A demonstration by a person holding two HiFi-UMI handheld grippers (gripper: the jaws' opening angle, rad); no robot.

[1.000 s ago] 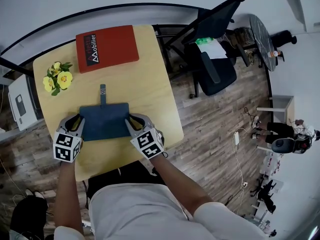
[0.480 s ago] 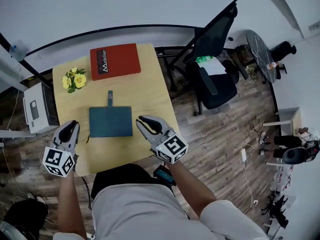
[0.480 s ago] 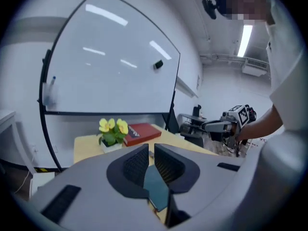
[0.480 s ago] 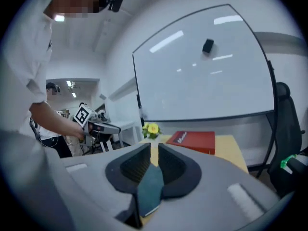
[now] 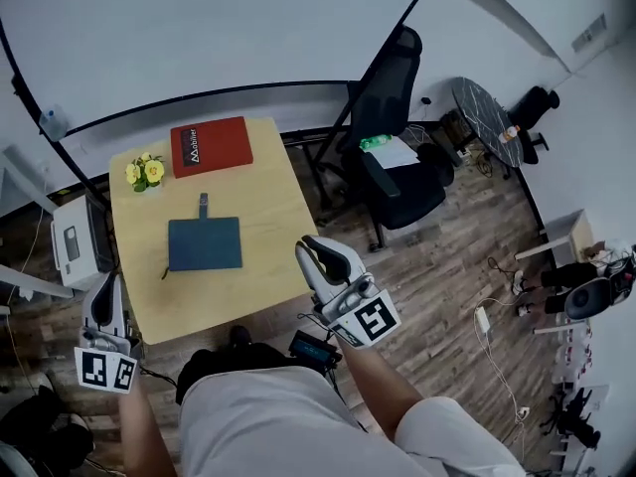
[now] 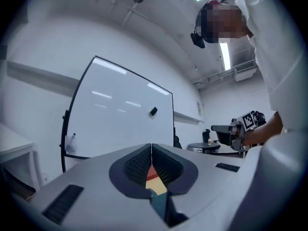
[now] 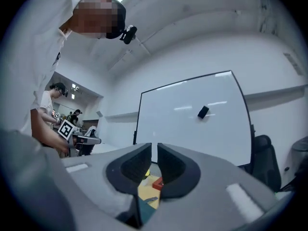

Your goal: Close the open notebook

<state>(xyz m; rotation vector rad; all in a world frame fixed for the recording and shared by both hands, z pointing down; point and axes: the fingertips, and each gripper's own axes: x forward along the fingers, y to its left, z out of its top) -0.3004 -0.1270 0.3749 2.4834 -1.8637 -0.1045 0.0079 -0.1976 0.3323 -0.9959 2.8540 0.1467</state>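
Blue notebook (image 5: 205, 243) lies shut on the table (image 5: 268, 281), ahead of and between both claws, long side running from one towards the other. Left gripper (image 5: 102, 291): jaws pressed together, empty. Right gripper (image 5: 323, 250): a bare slit, empty. Neither is clearly nearer.

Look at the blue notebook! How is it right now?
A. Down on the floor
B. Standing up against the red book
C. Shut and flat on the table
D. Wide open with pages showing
C: the notebook lies flat on the table with its blue cover on top, and no pages show.
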